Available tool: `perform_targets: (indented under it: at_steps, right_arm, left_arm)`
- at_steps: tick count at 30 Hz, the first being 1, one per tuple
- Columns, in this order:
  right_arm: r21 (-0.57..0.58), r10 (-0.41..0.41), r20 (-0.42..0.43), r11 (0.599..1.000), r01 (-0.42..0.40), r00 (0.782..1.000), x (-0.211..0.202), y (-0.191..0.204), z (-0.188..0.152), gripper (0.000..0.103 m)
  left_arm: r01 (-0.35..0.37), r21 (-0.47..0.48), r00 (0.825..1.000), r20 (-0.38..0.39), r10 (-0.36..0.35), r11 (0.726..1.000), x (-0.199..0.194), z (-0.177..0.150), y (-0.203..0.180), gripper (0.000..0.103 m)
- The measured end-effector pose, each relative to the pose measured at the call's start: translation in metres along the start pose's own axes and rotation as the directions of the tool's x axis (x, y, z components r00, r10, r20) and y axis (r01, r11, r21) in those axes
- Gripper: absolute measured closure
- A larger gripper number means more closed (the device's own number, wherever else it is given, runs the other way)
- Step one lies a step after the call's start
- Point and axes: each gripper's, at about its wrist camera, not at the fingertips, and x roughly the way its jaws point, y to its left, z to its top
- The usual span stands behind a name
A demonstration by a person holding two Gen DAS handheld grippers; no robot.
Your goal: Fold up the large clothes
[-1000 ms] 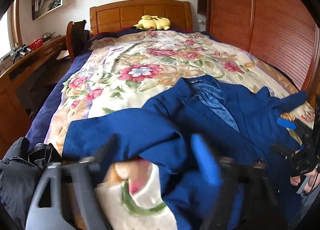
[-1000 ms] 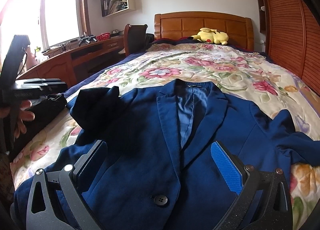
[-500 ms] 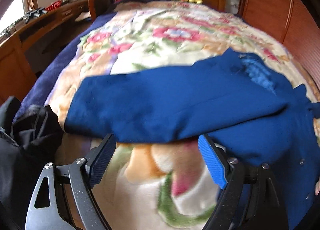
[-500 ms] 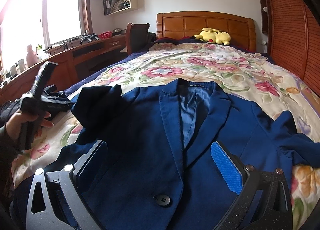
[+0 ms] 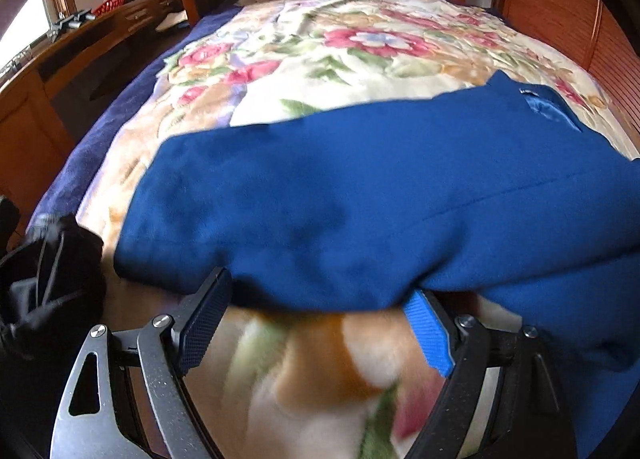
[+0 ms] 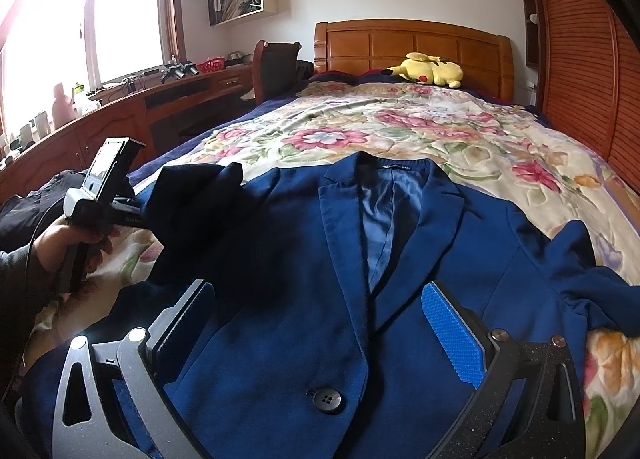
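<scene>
At the near left of the bed (image 6: 460, 127), the left tool (image 5: 316, 319) gapes released at the sleeve edge of the blue blazer (image 6: 312, 259), gripping nothing. The blazer lies face up on the floral bedspread (image 5: 340, 51). The right tool (image 6: 328, 323) hangs released over its front, near the button (image 6: 325, 400).

The blue blazer (image 6: 280, 259) is a soft, matt woven cloth, while its lining (image 6: 380, 227) at the neck has a satin sheen and its button (image 6: 325, 399) looks like dull dark plastic. The floral blanket (image 5: 340, 59) under it is plush and fuzzy. The headboard (image 6: 412, 43) is polished, glossy wood. The right tongs (image 6: 320, 331) carry finely ribbed blue pads (image 6: 456, 335) on speckled, matt black frames; the left tongs (image 5: 316, 323) look alike.
</scene>
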Motion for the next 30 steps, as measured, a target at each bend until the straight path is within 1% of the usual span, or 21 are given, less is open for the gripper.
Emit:
perform_targets:
  at_steps: [1,3,4,5,6,7,8,9,10,12,13,17,21,24,27,30]
  right_arm:
    - [0.000,0.000,0.000,1.000,0.000,1.000,0.000,0.000,0.000,0.000]
    - [0.000,0.001,-0.002,1.000,-0.001,1.000,0.000,0.000,0.000,0.000]
    - [0.000,0.001,-0.003,1.000,-0.001,1.000,0.001,0.000,0.000,0.000]
    - [0.000,0.001,-0.004,1.000,-0.001,1.000,0.001,0.000,-0.001,0.000]
    - [0.000,0.001,-0.005,1.000,-0.001,1.000,0.001,0.000,-0.001,0.000]
    - [0.000,0.000,-0.005,1.000,0.000,1.000,0.001,0.000,-0.001,0.000]
    - [0.001,0.000,-0.005,1.000,0.000,1.000,0.000,0.000,-0.001,0.000]
    - [0.000,0.000,-0.005,1.000,0.000,1.000,0.000,-0.001,-0.001,0.000]
    - [0.000,0.000,-0.005,1.000,0.000,1.000,0.001,0.000,-0.001,0.000]
    - [0.002,0.000,-0.005,1.000,0.000,1.000,0.000,-0.001,0.000,0.000]
    - [0.002,0.000,-0.003,1.000,0.000,1.000,0.000,-0.001,0.000,0.000]
    - [0.006,0.003,0.009,1.000,-0.003,1.000,-0.005,-0.004,0.002,0.000]
    - [0.009,0.002,0.029,1.000,-0.002,1.000,-0.012,-0.008,0.002,0.000]
    - [0.023,-0.005,0.043,1.000,0.004,0.999,-0.019,-0.016,0.001,0.000]
    - [0.044,-0.016,0.055,0.999,0.014,0.998,-0.026,-0.025,0.000,0.000]
    - [0.064,-0.022,0.057,0.998,0.018,0.998,-0.031,-0.030,-0.002,0.000]
  left_arm:
    - [-0.005,0.010,1.000,-0.001,0.005,1.000,0.002,0.002,0.000,0.018]
    - [-0.021,0.040,1.000,-0.001,0.021,0.999,0.006,0.002,-0.002,0.026]
    - [-0.024,0.051,1.000,0.007,0.024,0.998,0.007,0.003,-0.002,0.032]
    - [-0.018,0.057,1.000,0.014,0.017,0.998,0.006,0.003,-0.002,0.040]
    - [-0.001,0.056,1.000,0.017,0.000,0.998,0.007,0.005,-0.001,0.046]
    - [0.013,0.051,1.000,0.022,-0.015,0.999,0.006,0.005,0.000,0.056]
    - [0.019,0.045,0.999,0.025,-0.020,0.999,0.006,0.006,0.001,0.064]
    - [0.026,0.042,0.999,0.027,-0.027,0.999,0.005,0.007,0.002,0.069]
    - [0.036,0.040,0.999,0.031,-0.037,0.999,0.004,0.008,0.002,0.080]
    - [0.041,0.037,0.998,0.041,-0.042,0.998,-0.001,0.009,0.000,0.093]
    - [0.037,0.039,0.998,0.049,-0.039,0.999,-0.005,0.010,-0.002,0.097]
    - [0.041,0.049,0.992,0.116,-0.047,0.998,-0.035,0.015,-0.013,0.099]
    - [0.062,0.072,0.976,0.203,-0.076,0.995,-0.077,0.025,-0.030,0.099]
    - [0.099,0.111,0.958,0.259,-0.125,0.989,-0.112,0.031,-0.053,0.099]
    - [0.110,0.170,0.945,0.286,-0.155,0.979,-0.136,0.034,-0.078,0.099]
    - [0.101,0.213,0.944,0.288,-0.161,0.972,-0.145,0.038,-0.097,0.099]
